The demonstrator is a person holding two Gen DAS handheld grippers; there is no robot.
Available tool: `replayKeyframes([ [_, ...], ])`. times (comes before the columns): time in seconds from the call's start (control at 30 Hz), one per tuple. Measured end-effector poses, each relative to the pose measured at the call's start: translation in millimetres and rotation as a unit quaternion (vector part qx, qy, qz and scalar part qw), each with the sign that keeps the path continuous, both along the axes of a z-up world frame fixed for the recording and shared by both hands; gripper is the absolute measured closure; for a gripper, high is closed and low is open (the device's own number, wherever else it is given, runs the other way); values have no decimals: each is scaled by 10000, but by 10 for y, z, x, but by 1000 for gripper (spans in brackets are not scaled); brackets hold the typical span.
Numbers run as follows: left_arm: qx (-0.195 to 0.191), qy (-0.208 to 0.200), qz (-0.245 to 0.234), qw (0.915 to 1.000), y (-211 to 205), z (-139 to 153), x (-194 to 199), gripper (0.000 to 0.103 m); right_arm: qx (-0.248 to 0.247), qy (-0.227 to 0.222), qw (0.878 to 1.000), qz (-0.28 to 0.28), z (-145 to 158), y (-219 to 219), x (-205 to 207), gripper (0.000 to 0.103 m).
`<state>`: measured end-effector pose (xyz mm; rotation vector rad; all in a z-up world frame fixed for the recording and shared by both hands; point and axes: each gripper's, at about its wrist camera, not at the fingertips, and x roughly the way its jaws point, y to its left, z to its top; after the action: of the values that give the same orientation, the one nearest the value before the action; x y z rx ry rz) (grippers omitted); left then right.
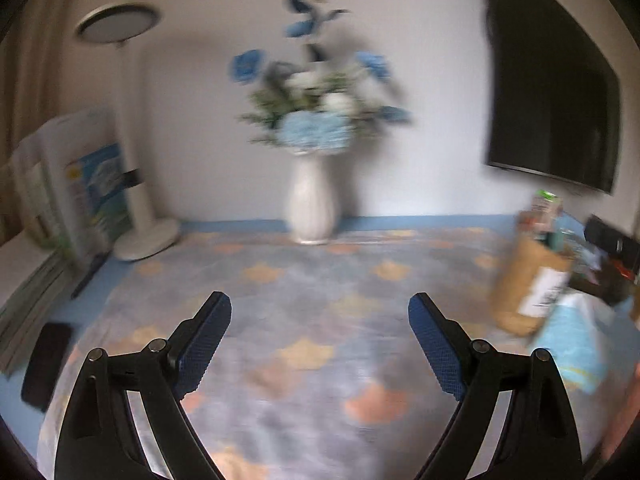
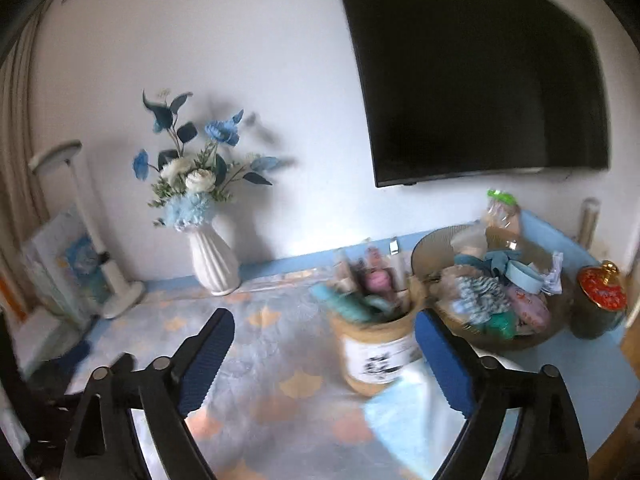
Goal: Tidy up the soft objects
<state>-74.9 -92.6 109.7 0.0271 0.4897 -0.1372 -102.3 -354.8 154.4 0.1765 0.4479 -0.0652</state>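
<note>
My left hand-held gripper (image 1: 320, 340) has its jaws wide apart with nothing between them, over a soft patterned cloth (image 1: 320, 320) spread across the desk (image 2: 580, 360). My right hand-held gripper (image 2: 324, 352) is likewise spread wide and empty. A white vase of blue flowers (image 1: 310, 208) stands at the far edge against the wall. To the right I see a tan cup (image 2: 376, 356) stuffed with soft items, and beside it, further right, a bowl (image 2: 500, 340) piled with more. A lamp (image 1: 136, 160) stands far left.
</note>
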Motion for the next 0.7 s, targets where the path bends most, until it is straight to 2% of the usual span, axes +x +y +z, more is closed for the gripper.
replayKeyframes([
  [0.03,-18,-51,187,9998,105,-72,22,13,-212,-111,9996,-161,-94,158,-11,10],
  [0.1,-39,-105,435,9990,243,-200,49,13,-579,4,9982,-123,-350,509,108,10],
  [0.2,-117,-11,575,9983,367,-456,167,13,-449,273,9981,315,-612,715,310,10],
  [0.27,-71,58,669,9977,426,-588,209,13,-388,381,9975,450,-725,774,399,10],
  [0.37,-205,213,544,9981,475,-662,236,13,-559,588,9954,506,-907,827,489,10],
  [0.43,-219,198,666,9973,488,-681,227,13,-452,699,9947,601,-970,823,525,10],
  [0.53,-52,435,805,9958,461,-742,313,13,-506,912,9926,626,-1046,851,599,1],
  [0.63,45,519,780,9956,425,-768,330,12,-591,1018,9912,609,-1073,876,640,1],
  [0.7,96,455,776,9959,409,-765,303,7,-638,969,9917,561,-1068,886,619,1],
])
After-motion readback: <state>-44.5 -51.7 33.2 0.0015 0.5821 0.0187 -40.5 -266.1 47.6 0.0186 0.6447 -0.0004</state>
